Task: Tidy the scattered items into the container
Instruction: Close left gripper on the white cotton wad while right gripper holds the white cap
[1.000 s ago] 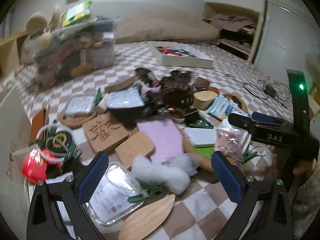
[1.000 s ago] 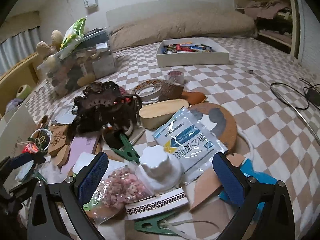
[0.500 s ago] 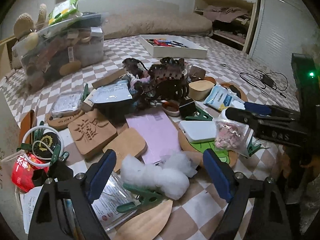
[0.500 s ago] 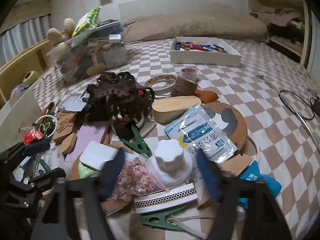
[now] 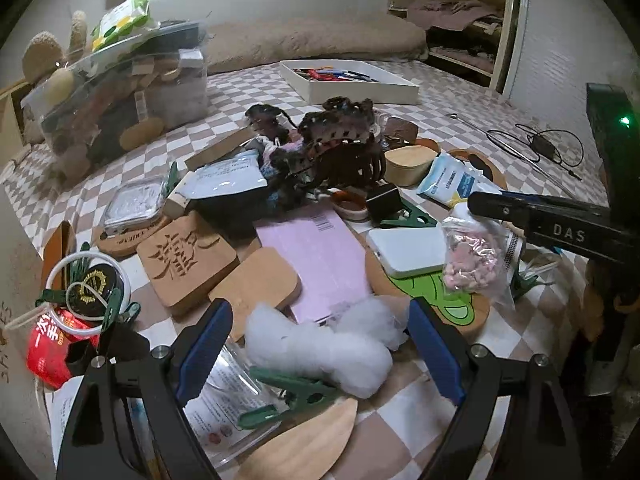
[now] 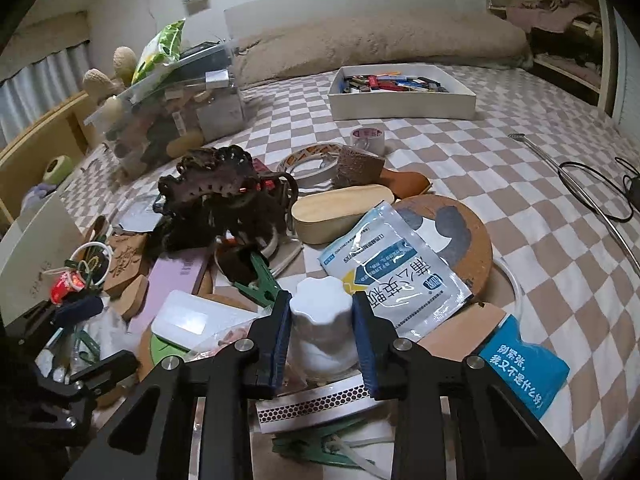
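Clutter on the bed risks scattering: the right tool (image 6: 322,328), closing on the white scalloped jar (image 6: 322,320), may drag the pink-bead bag (image 6: 228,334) at its 9 o'clock, while the left tool (image 5: 320,350) hangs open.

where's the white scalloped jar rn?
Right wrist view, bottom centre: white scalloped jar sits between the closing right tongs, beside the blue-white sachet.

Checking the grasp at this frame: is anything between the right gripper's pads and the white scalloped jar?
Nothing visible. The right gripper is closing with the white scalloped jar directly between its blue pads, both at the jar's sides. The matchbox lies below the pads, not between them.
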Action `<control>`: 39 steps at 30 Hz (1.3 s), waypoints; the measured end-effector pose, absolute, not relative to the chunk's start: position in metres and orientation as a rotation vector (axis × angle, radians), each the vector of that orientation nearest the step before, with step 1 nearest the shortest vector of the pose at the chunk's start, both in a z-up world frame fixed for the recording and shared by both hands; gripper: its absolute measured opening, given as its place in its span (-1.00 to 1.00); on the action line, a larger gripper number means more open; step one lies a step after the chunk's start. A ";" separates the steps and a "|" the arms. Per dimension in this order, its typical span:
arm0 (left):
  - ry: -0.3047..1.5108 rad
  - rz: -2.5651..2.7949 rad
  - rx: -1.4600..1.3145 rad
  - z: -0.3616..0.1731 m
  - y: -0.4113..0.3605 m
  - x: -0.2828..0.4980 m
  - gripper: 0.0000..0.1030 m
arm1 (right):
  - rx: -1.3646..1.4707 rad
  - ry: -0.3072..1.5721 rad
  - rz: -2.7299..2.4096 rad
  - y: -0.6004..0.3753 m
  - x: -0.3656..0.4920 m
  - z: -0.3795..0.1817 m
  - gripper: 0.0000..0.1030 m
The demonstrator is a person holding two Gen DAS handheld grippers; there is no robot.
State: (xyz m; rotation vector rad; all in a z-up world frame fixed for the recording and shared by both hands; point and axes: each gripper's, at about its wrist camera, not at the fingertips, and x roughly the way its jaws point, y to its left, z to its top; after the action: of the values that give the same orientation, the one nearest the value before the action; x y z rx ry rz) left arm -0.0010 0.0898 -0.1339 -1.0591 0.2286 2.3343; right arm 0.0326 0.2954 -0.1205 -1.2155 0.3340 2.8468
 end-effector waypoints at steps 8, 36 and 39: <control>0.239 2.259 -1.124 -0.138 0.090 0.003 0.50 | -1.198 0.409 2.927 0.292 0.038 -0.109 -0.40; 0.326 2.247 -1.191 -0.147 0.093 0.001 0.37 | -1.147 0.661 3.009 0.305 0.046 -0.091 -0.40; 0.338 2.256 -1.185 -0.146 0.094 0.003 0.36 | -1.147 0.661 3.008 0.305 0.046 -0.091 -0.40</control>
State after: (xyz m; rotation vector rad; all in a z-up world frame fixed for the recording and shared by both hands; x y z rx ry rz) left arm 0.0028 0.0940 -0.1463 -1.1855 0.3378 2.2557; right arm 0.0459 0.3049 -0.0906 -1.1472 0.6611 3.0084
